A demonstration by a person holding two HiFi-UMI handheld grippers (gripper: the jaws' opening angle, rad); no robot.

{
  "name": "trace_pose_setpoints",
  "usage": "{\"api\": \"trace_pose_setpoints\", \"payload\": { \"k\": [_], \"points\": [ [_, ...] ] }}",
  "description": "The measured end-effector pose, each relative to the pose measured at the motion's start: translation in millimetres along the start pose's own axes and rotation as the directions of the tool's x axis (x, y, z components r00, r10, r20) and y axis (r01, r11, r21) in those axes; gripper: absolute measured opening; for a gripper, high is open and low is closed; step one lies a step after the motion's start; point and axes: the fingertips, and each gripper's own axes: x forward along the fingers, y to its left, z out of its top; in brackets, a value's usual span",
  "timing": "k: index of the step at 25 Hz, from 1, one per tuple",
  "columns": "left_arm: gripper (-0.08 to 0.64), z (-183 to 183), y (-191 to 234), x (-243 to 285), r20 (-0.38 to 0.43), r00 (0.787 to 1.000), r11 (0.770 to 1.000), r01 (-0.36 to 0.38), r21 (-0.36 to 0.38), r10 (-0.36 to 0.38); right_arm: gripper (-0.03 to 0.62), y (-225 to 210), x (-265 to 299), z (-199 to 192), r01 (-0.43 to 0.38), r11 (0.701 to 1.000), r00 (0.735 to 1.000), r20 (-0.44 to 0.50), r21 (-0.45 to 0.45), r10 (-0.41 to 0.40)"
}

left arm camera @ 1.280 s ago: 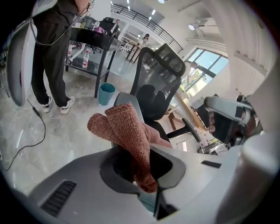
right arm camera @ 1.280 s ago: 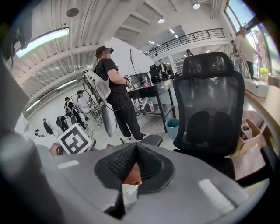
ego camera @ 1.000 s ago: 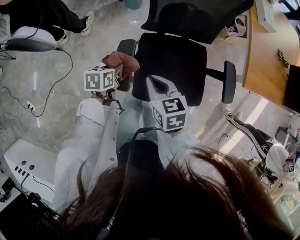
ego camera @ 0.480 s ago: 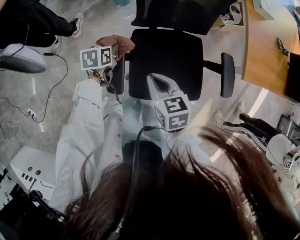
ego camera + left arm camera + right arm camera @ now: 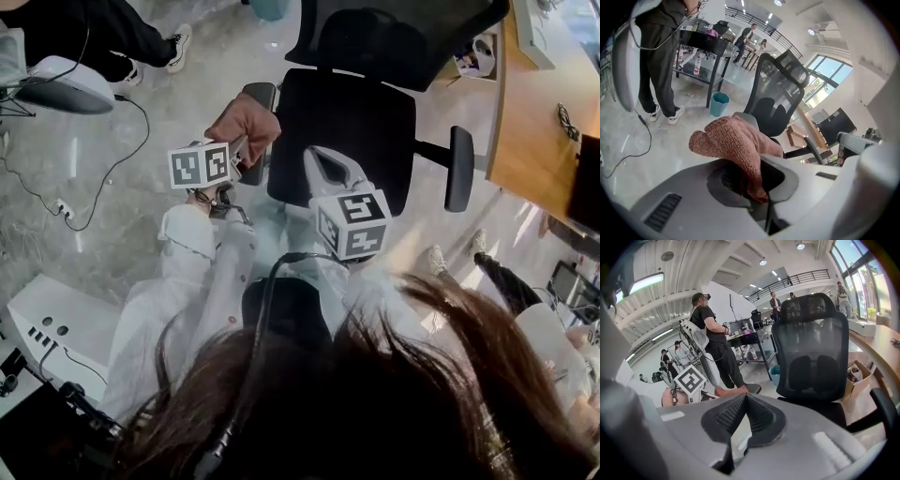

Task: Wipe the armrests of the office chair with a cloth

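The pinkish-brown cloth (image 5: pixel 733 140) is clamped between the jaws of the left gripper (image 5: pixel 757 180), one end bunched out ahead of them. In the head view the cloth (image 5: pixel 246 120) is seen lying on the left armrest (image 5: pixel 261 93) of the office chair (image 5: pixel 342 127), with the armrest's far end left uncovered. The right gripper (image 5: pixel 745 401) is seen with its jaw tips pressed together and nothing held between them; in the head view it (image 5: pixel 323 167) is held above the front of the black seat, near the left gripper. The right armrest (image 5: pixel 459 167) is untouched, well apart from both grippers. The mesh backrest (image 5: pixel 813 345) is seen upright ahead of the right gripper. A person in black (image 5: pixel 712 341) is seen standing beyond the chair, and a teal bin (image 5: pixel 719 103) on the floor.
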Motion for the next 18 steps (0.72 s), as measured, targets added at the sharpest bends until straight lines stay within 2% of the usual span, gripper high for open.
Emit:
{"api": "trace_pose_setpoints", "payload": {
  "k": [8,13,15,18],
  "points": [
    [0.043,-66.0,-8.3,-38.5,-0.007,1.0,0.997,0.007,-0.075,-0.007,0.002,21.7,-6.1,9.2,-0.04,0.999,0.999,0.035,-0.022,0.041],
    [0.041,-98.5,-6.0,-58.7,-0.065,0.997,0.995,0.029,-0.091,-0.035,0.002,40.5,-6.1,16.0,-0.05,0.998,0.998,0.048,-0.039,0.052],
    [0.041,-103.7,-6.1,-63.3,-0.073,0.996,0.996,0.034,-0.087,-0.04,0.002,43.7,-8.0,17.9,-0.046,0.998,0.997,0.053,-0.039,0.048],
    [0.042,-95.8,-13.2,-68.6,-0.034,0.998,0.997,0.055,-0.063,-0.057,0.002,43.3,-13.2,17.7,-0.031,0.999,0.997,0.063,-0.033,0.033]
  ]
}}
